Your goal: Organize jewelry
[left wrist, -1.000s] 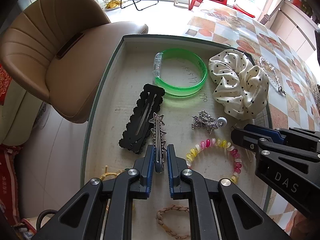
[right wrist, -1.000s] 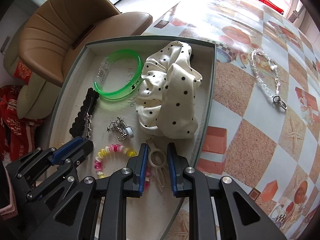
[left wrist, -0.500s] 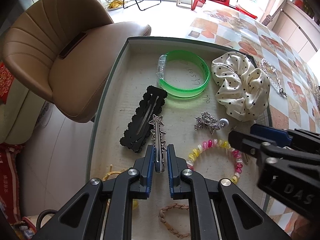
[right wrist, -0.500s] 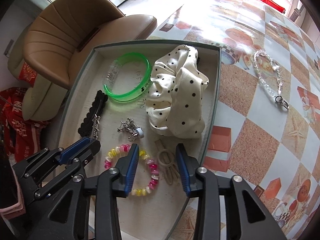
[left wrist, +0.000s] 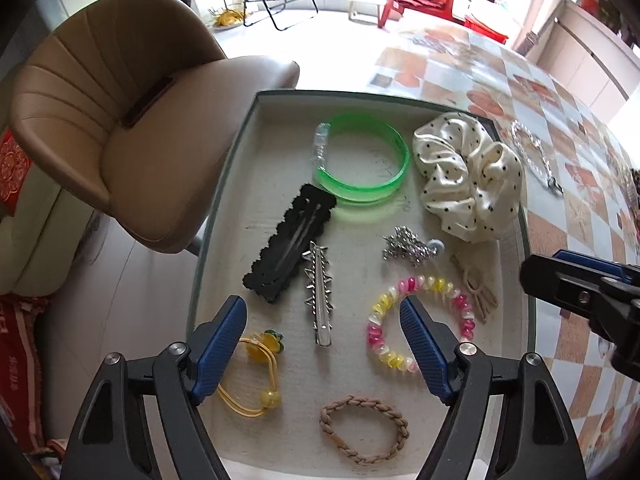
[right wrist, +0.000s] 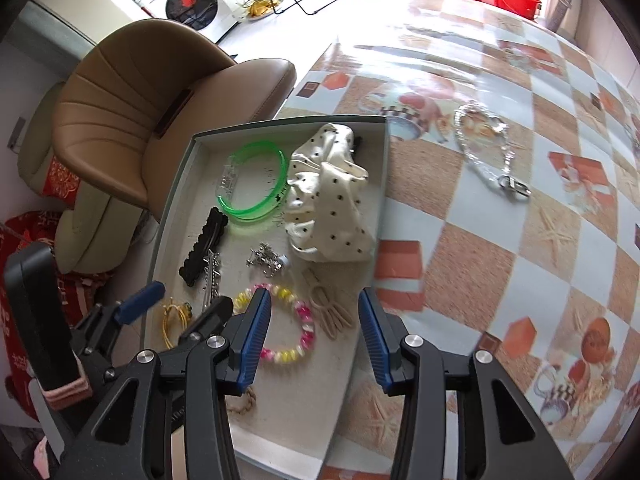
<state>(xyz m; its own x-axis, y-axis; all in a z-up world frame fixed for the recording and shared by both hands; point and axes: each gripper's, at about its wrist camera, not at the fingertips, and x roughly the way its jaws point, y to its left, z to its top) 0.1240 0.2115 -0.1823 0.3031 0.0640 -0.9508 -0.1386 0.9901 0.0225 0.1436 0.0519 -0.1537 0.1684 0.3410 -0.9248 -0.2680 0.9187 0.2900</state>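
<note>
Your left hand-held gripper (left wrist: pixel 322 322) has just been opening and now stands wide apart over the tray (left wrist: pixel 224 200), nothing pinched. The star clip (left wrist: pixel 318 294) lies flat between its fingers, untouched by either pad, just beside the black clip (left wrist: pixel 286 242); looks like a deliberate drop, laid parallel so the clips sit grouped.

Your right hand-held gripper (right wrist: pixel 314 334) has also just been opening, jaws apart and empty. The beige clip (right wrist: pixel 330 312) lies on the tray floor below it, at the tray's right wall, just under the scrunchie (right wrist: pixel 328 204) and touching the bead bracelet (right wrist: pixel 280 324).

Other tray items, relative to the star clip: green bangle (left wrist: pixel 360 164) above; silver charm (left wrist: pixel 406 244) to its right; yellow tie (left wrist: pixel 256 376) lower left; braided band (left wrist: pixel 364 428) below.

A crystal chain (right wrist: pixel 486 152) lies outside the tray on the worktop (right wrist: pixel 500 260), well apart from it. Judgement: that's the leftover piece, and your right side is nearer to it.
</note>
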